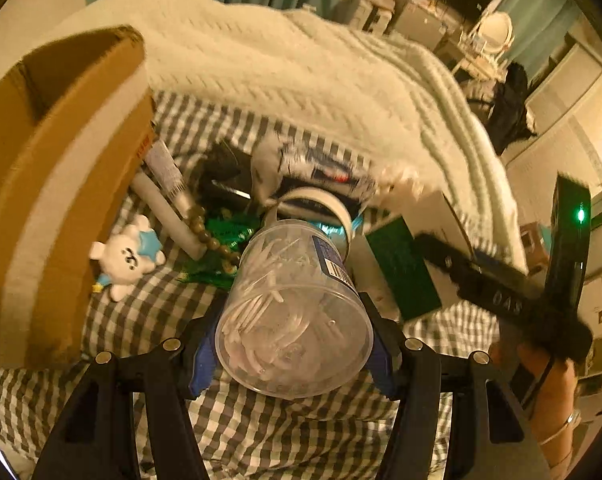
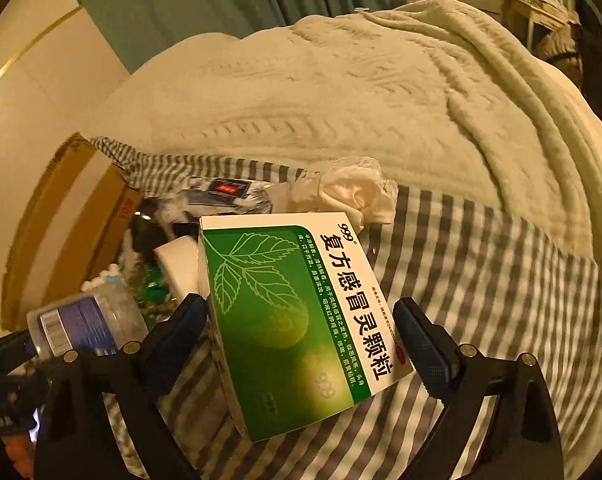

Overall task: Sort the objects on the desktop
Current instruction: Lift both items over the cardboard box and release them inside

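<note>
My left gripper (image 1: 293,344) is shut on a clear plastic jar of cotton swabs (image 1: 289,308), holding it tilted above the checked cloth; the jar also shows in the right wrist view (image 2: 85,324). My right gripper (image 2: 301,344) is shut on a green and white medicine box (image 2: 297,320), its fingers on the box's two sides, lifted over the cloth. The box shows in the left wrist view (image 1: 405,268), with the right gripper's body (image 1: 501,292) beside it. A pile of small items lies ahead: a white bear toy (image 1: 125,256), a bead bracelet (image 1: 209,232), a white tube (image 1: 165,208), green wrappers (image 1: 225,228).
An open cardboard box (image 1: 53,184) stands at the left, also in the right wrist view (image 2: 65,224). A thick white knit blanket (image 1: 301,76) covers the bed behind. A tissue pack (image 1: 313,164) and white lace cloth (image 2: 353,192) lie at the pile's far edge.
</note>
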